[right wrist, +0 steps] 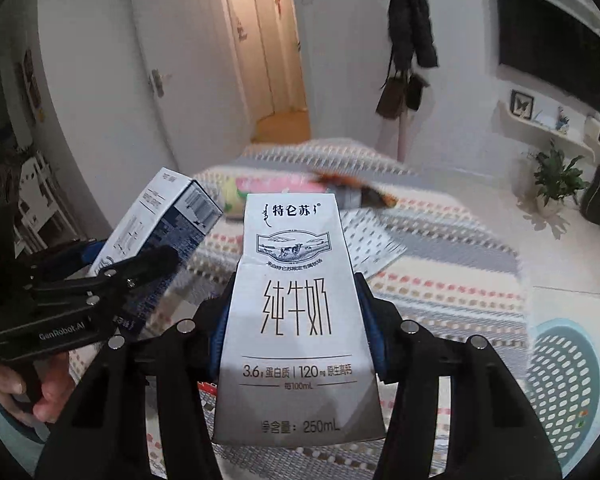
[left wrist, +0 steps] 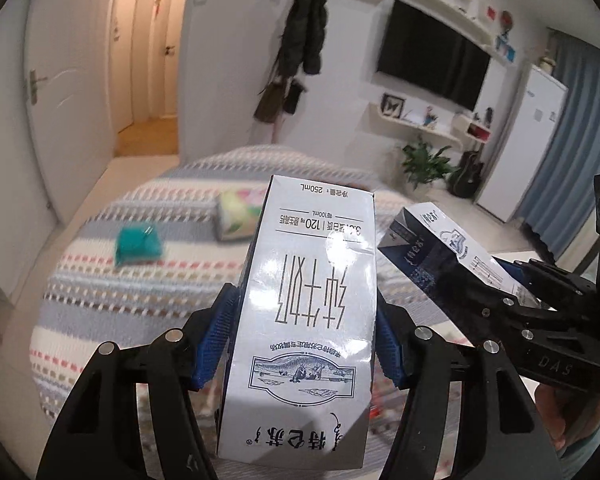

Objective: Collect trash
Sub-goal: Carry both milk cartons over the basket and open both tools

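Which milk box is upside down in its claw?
The left claw's milk box: its writing reads upside down. The right claw's milk box reads the right way up.

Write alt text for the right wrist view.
The right gripper is shut on an upright white milk carton above a striped bed cover. On the left, the left gripper holds a second carton. A light blue perforated basket sits at lower right.

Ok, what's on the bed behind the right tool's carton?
Behind the milk carton, the striped bedspread carries a floral packet and a blurred dark wrapper. The carton hides whatever lies directly behind it.
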Motion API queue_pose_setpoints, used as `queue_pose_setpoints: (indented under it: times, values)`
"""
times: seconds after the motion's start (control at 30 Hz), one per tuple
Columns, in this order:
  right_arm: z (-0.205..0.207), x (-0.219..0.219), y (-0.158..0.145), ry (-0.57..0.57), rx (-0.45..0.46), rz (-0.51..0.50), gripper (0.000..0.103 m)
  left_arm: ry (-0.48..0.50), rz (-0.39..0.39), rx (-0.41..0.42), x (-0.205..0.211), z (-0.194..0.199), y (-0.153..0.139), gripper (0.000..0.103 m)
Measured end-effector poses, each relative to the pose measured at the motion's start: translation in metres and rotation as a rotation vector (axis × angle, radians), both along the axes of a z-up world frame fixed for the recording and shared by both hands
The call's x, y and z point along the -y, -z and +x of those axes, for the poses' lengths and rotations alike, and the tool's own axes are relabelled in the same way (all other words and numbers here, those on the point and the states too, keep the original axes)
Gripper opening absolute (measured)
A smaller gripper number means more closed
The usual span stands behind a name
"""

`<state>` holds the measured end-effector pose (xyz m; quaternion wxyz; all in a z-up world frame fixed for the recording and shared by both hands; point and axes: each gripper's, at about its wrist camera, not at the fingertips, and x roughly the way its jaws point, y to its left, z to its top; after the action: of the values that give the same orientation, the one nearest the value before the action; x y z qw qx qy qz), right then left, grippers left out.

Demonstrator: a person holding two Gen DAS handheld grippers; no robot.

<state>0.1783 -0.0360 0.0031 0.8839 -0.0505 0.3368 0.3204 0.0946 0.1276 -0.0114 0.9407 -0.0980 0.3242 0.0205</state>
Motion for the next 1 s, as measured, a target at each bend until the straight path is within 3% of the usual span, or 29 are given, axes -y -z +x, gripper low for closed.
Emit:
queue_pose_setpoints:
  times: [0.2, 0.47, 0.8, 1.0]
  values:
    - [-0.004, 0.048, -0.028, 0.114, 0.075, 0.036, 0.05, 0.092, -0.003, 0.058, 0.045, 0.015, -0.029, 0.061]
    - [0.001, 0.139, -0.042, 0.328, 0.113, 0.07, 0.05, 0.245, -0.017, 0.079, 0.125, 0.051, -0.044, 0.061]
    - [0.008, 0.242, -0.019, 0.556, 0.073, 0.069, 0.05, 0.42, -0.047, 0.036, 0.229, 0.1, -0.02, 0.061]
    - [0.017, 0.292, 0.019, 0.694, -0.033, 0.057, 0.05, 0.483, -0.039, -0.046, 0.281, 0.123, 0.015, 0.061]
